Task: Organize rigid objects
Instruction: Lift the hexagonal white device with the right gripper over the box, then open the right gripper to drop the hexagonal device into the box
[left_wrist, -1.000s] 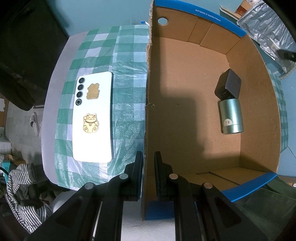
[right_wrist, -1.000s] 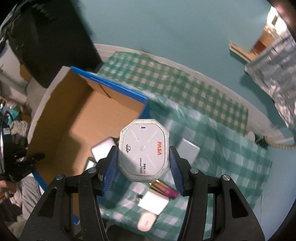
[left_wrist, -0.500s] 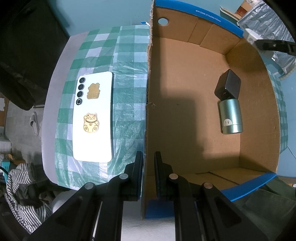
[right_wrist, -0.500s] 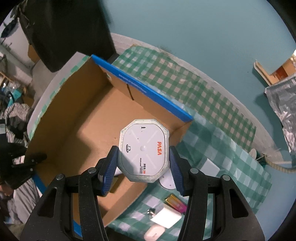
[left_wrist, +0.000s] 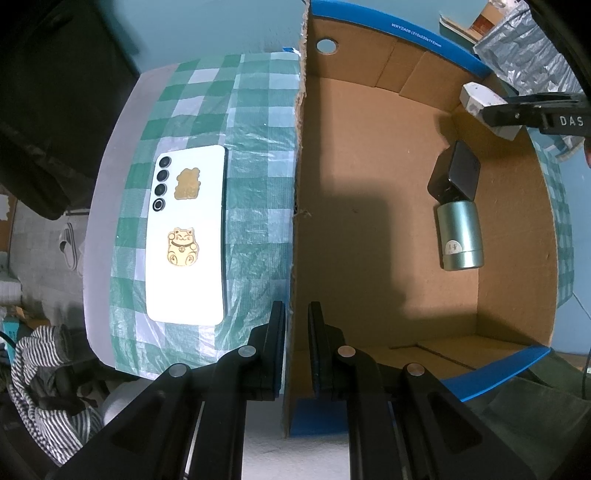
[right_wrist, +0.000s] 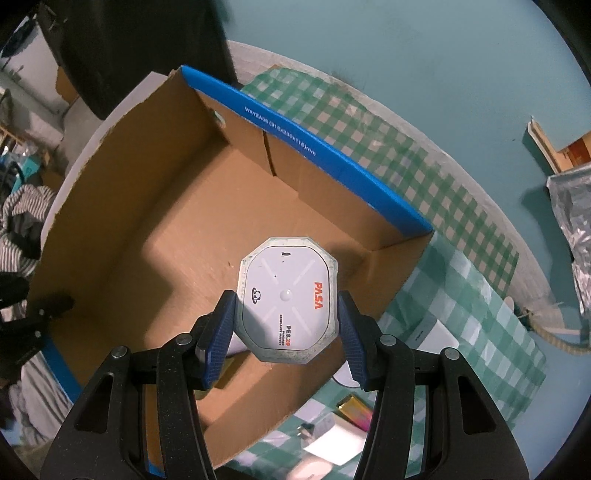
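Observation:
My left gripper (left_wrist: 296, 332) is shut on the near left wall of an open cardboard box (left_wrist: 300, 155) with blue rims. On the box floor, at the right, a black cube (left_wrist: 458, 177) touches a green metal cylinder (left_wrist: 460, 236) lying on its side. My right gripper (right_wrist: 285, 297) is shut on a white octagonal device (right_wrist: 288, 284) marked PASA and holds it over the inside of the box (right_wrist: 325, 158), near a corner. The left wrist view shows this device (left_wrist: 474, 98) at the box's far right rim. A white phone (left_wrist: 186, 236) with gold cat stickers lies left of the box.
A green checked cloth (left_wrist: 255, 122) covers the table. Outside the box, small items lie on the cloth: a white block (right_wrist: 437, 330), a pink and yellow pack (right_wrist: 354, 410), a white charger (right_wrist: 332, 441). Striped fabric (left_wrist: 33, 373) hangs below the table's left edge.
My right gripper has carried the white device from above the cloth to over the box interior and lower. It has entered the left wrist view at top right. The left gripper has not moved.

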